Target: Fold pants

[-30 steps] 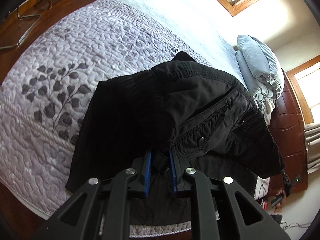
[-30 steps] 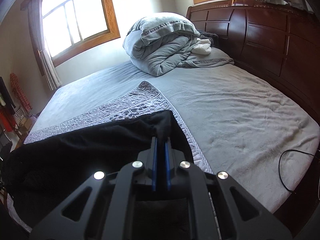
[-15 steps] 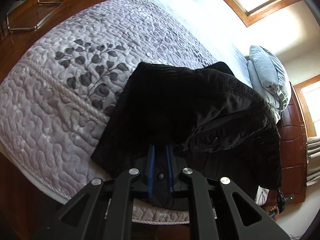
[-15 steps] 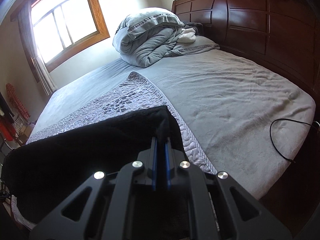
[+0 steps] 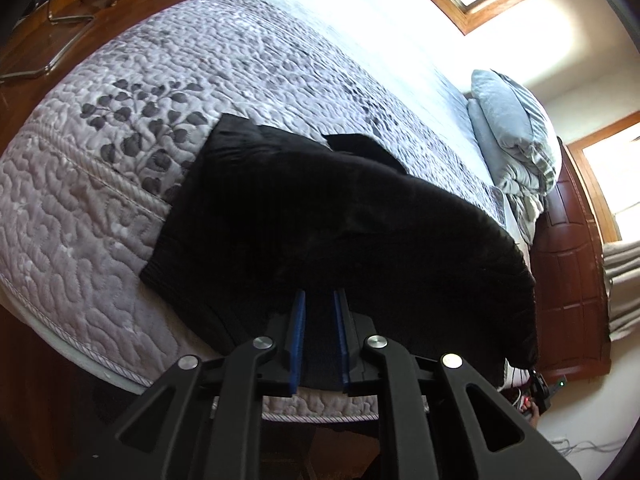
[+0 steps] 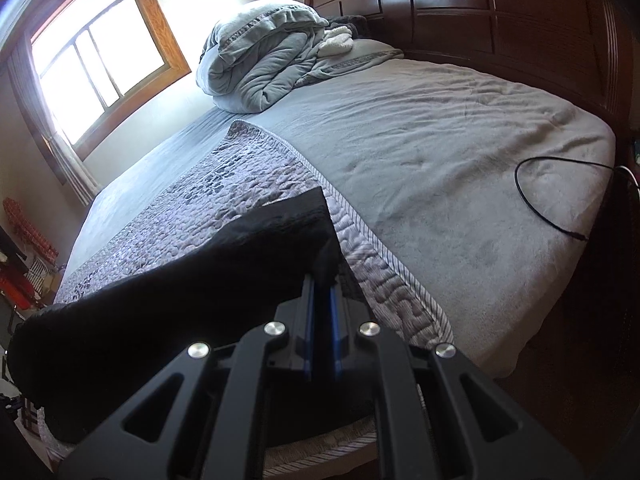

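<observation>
Black pants (image 5: 340,232) too dark to read seams/pockets; folds & layers can't be told apart; left gripper (image 5: 319,300) fingertips sunk in cloth, grip unclear; right gripper (image 6: 321,280) tips hidden by a cloth corner; cable (image 6: 540,200) runs off bed edge, end out of sight; small red-lit object (image 5: 530,402) near floor too small to ID.

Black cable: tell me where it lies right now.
In the right wrist view, the black cable loops on the grey sheet at the bed's right edge, near the wooden headboard, apart from the pants.
</observation>
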The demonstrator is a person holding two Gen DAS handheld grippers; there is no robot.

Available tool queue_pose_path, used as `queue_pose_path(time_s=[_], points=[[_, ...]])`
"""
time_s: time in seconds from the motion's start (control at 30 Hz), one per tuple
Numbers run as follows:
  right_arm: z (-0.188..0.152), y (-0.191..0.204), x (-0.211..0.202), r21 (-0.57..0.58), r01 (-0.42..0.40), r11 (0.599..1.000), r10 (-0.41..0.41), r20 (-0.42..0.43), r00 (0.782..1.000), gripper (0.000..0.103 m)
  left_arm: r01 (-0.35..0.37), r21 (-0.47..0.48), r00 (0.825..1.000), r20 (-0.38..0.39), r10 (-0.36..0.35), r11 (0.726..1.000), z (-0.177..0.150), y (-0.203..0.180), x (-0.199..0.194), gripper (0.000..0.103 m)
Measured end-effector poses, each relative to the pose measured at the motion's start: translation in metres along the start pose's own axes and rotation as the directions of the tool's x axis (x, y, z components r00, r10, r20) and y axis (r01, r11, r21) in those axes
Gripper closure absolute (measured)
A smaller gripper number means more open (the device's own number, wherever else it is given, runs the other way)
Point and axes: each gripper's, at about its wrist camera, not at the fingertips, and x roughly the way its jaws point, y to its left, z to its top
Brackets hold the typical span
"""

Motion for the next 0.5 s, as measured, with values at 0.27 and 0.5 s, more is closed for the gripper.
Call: queue_pose_path(time_s=[0.27, 0.5], points=[[-0.022, -0.019, 0.012, 0.038, 0.028, 0.999, -0.027, -0.035, 0.999, 0.097, 0.025, -0.011, 0.997, -0.066, -0.026, 1.000, -0.035, -0.008, 0.011, 0.075], [-0.038, -0.027, 0.023, 0.039, 0.060, 0.997, -0.057, -0.077, 0.995, 0.097, 0.013, -0.099, 0.987, -0.158, -0.029, 0.995, -0.062, 0.016, 0.048, 0.074]])
